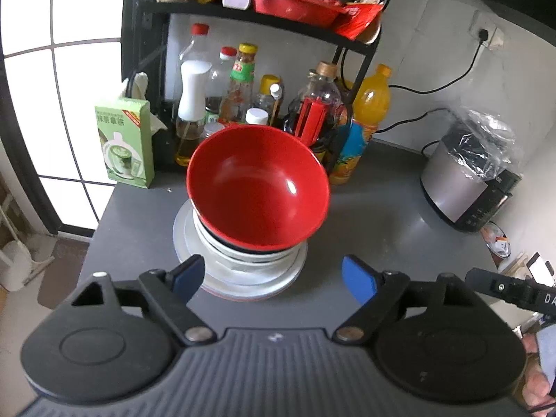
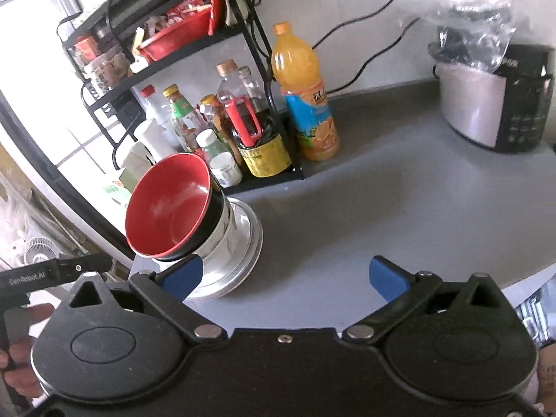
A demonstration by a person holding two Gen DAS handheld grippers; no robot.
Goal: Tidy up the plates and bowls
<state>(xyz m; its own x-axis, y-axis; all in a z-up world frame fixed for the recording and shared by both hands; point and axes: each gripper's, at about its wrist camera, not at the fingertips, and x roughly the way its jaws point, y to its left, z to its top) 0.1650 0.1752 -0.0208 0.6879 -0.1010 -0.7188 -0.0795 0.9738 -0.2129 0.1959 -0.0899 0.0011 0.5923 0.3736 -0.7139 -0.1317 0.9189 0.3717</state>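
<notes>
- Nearest me, just short of the stack of dishes, my left gripper [image 1: 274, 279] hangs over the grey worktop [image 1: 365, 229] with its jaws spread wide and nothing between them.
- To the right of the stack, my right gripper [image 2: 285, 278] also has its jaws spread and empty; its left blue pad [image 2: 182, 278] sits just in front of the stack's edge, though I cannot tell if it touches.
- The stack itself: a red bowl [image 1: 257, 187] with a black outside sits on top, tilted, nested in a white bowl [image 1: 250, 255], all resting on silver plates [image 1: 239, 278] on the worktop.
- Behind the stack, I see a cluster of sauce and oil bottles [image 1: 239, 83] under a black rack [image 1: 264, 17], with a green box [image 1: 125, 142] to the stack's left.
- Behind and right of the stack stands an orange juice bottle [image 2: 305, 93].
- Far right of the stack, against the wall, a rice cooker [image 2: 493, 100] carries a clear plastic bag on its lid.
</notes>
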